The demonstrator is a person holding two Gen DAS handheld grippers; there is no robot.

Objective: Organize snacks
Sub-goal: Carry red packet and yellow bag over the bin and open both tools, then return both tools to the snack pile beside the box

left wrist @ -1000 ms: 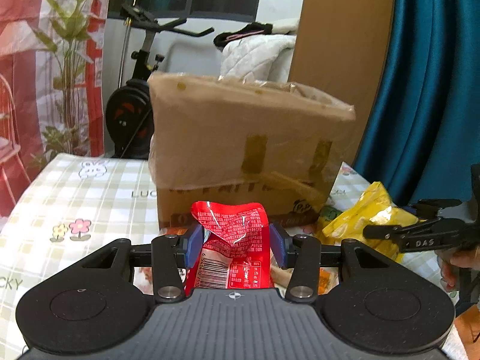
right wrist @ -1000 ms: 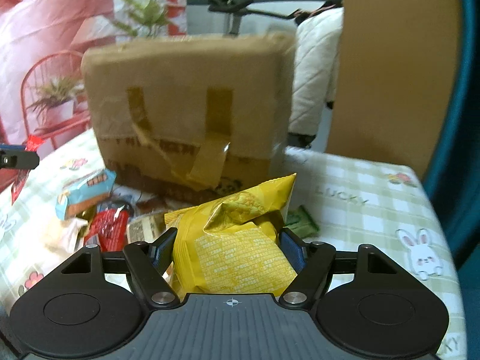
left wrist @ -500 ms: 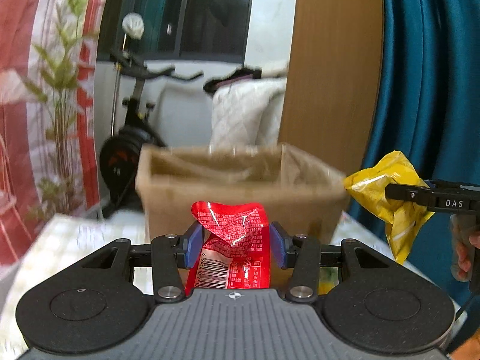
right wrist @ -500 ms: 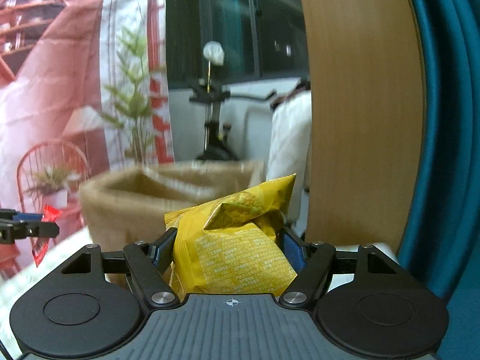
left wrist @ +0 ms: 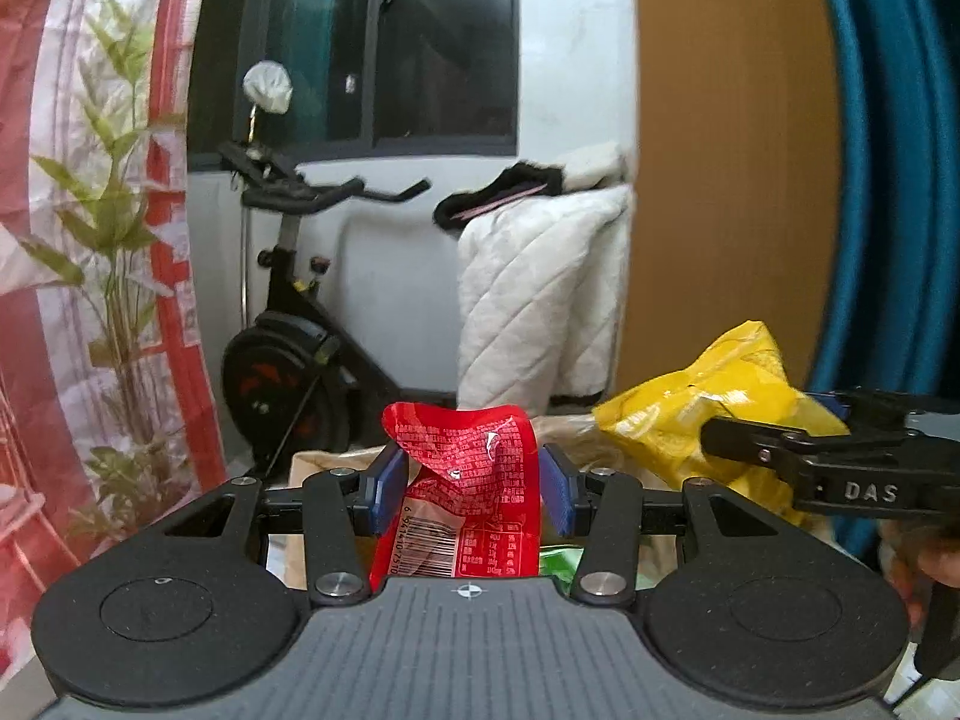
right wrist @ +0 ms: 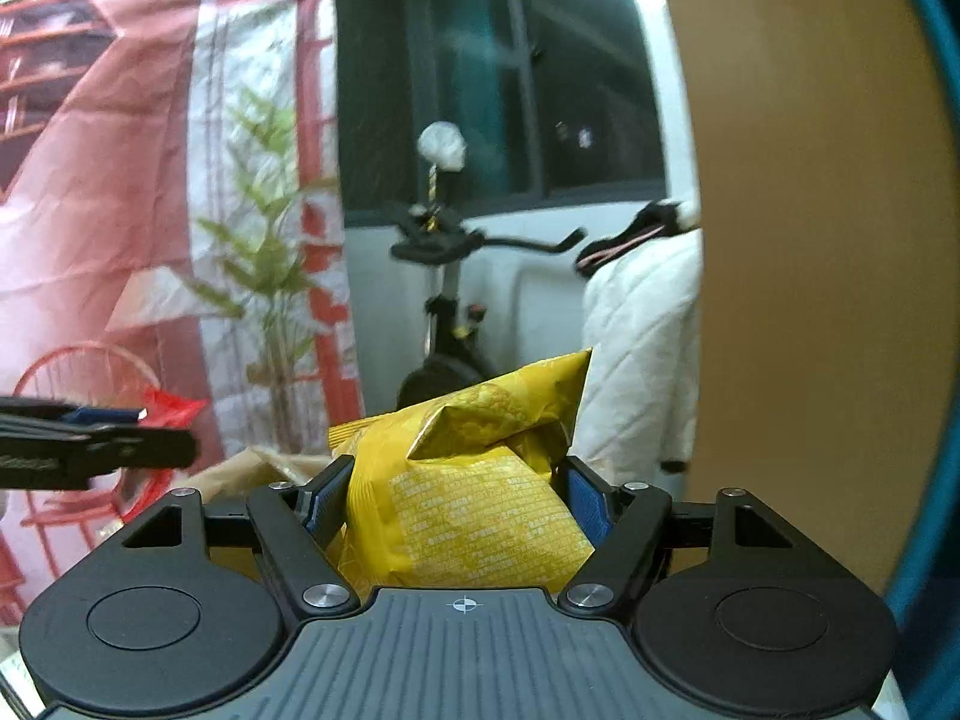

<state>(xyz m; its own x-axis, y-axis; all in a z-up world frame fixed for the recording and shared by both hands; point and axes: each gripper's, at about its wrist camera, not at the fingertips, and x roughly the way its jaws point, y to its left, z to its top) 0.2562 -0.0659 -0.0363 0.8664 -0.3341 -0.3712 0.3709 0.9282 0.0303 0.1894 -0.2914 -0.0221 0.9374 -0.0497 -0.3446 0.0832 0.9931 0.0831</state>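
Box (left wrist: 336,462) of brown cardboard, open at the top, lies just below both grippers; only its rim shows. Right of the red pack and above the box, the yellow bag (right wrist: 474,492) is soft, light and puffy; the right gripper (right wrist: 459,507) has its jaws closed on the bag's lower body, which seems a safe hold. The red pack (left wrist: 468,492), small, thin and crinkly, is clamped at its middle by the left gripper (left wrist: 465,489). Its foil could slip.
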